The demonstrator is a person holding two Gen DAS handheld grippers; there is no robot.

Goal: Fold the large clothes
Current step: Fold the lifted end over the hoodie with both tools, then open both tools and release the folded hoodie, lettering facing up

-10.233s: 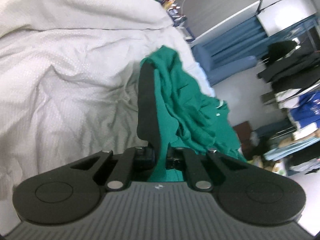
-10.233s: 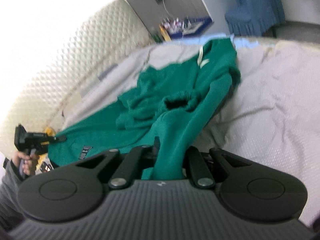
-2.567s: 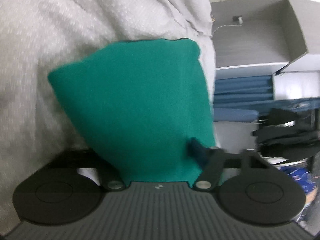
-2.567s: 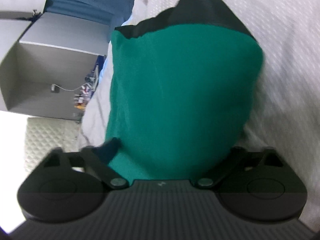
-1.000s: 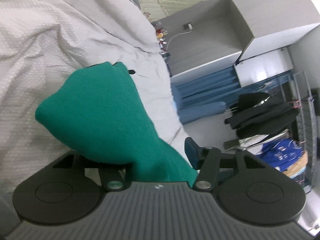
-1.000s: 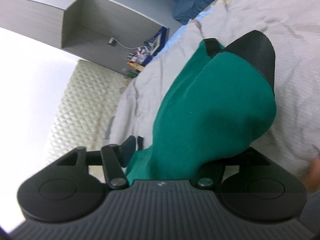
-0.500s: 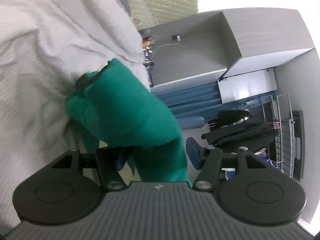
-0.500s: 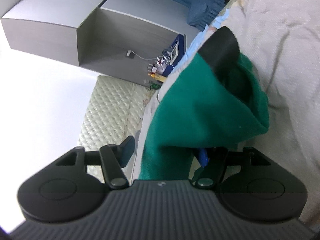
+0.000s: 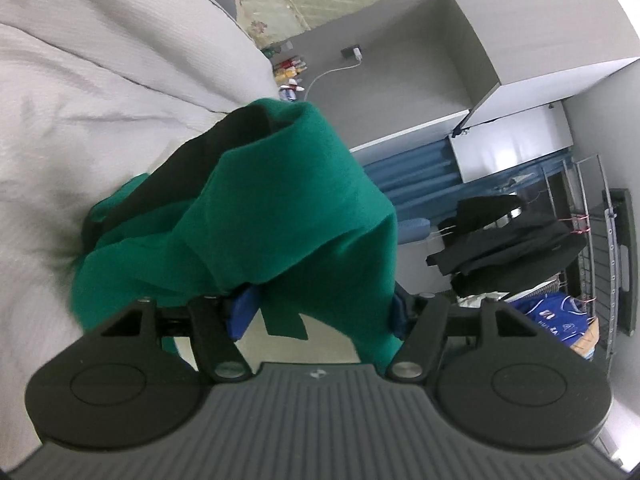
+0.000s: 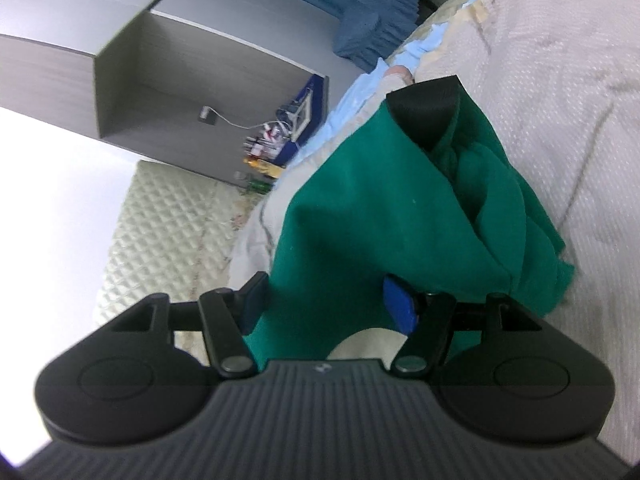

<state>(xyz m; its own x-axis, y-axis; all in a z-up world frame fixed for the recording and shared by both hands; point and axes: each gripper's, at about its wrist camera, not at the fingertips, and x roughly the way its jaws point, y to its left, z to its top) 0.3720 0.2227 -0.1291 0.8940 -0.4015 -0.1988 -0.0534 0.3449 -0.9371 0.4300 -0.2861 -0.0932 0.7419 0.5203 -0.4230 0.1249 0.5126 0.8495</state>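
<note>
The green garment hangs bunched between both claws just above the bed, so the fold looks only partly done; laying it flat and squaring it remains. The left claw is opening with cloth between its jaws. The right claw stands wide, cloth draped through. Its long axis cannot be told.

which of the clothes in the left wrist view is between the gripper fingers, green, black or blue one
The green knit garment, bunched on the pale bed cover between the left gripper as its jaws open. The black clothes and blue shirt hang on the far rack.
</note>
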